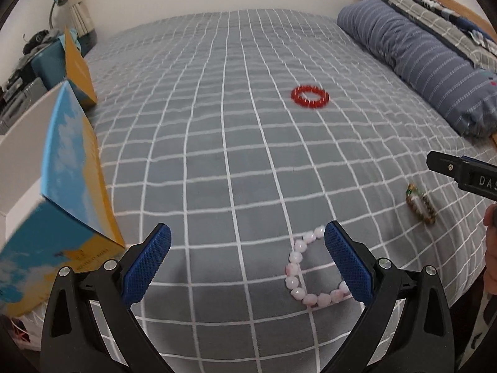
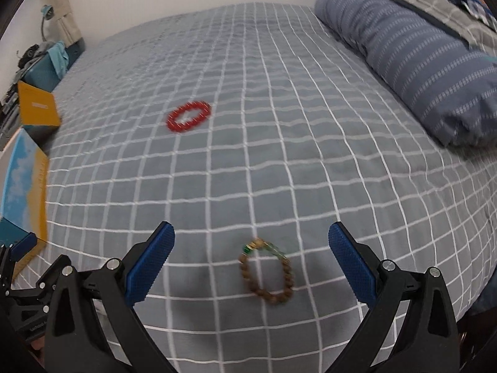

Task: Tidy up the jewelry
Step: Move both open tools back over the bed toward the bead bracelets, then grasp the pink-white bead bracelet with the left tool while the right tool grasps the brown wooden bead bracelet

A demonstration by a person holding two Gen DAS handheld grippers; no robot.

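Note:
Three bead bracelets lie on a grey checked bedspread (image 1: 217, 155). A pink bracelet (image 1: 298, 275) lies by my left gripper's right finger, partly hidden behind it. A red bracelet (image 1: 310, 96) lies farther off; it also shows in the right wrist view (image 2: 188, 115). A brown bracelet with a green bead (image 2: 267, 272) lies between the fingers of my right gripper (image 2: 251, 242), and shows at right in the left wrist view (image 1: 421, 203). My left gripper (image 1: 247, 239) is open and empty. My right gripper is open and empty.
An open blue-and-yellow box (image 1: 66, 168) stands at the bed's left edge, with its lid (image 1: 79, 68) behind it. A striped blue pillow (image 1: 428, 59) lies along the right side. Cluttered furniture and a curtain stand at far left.

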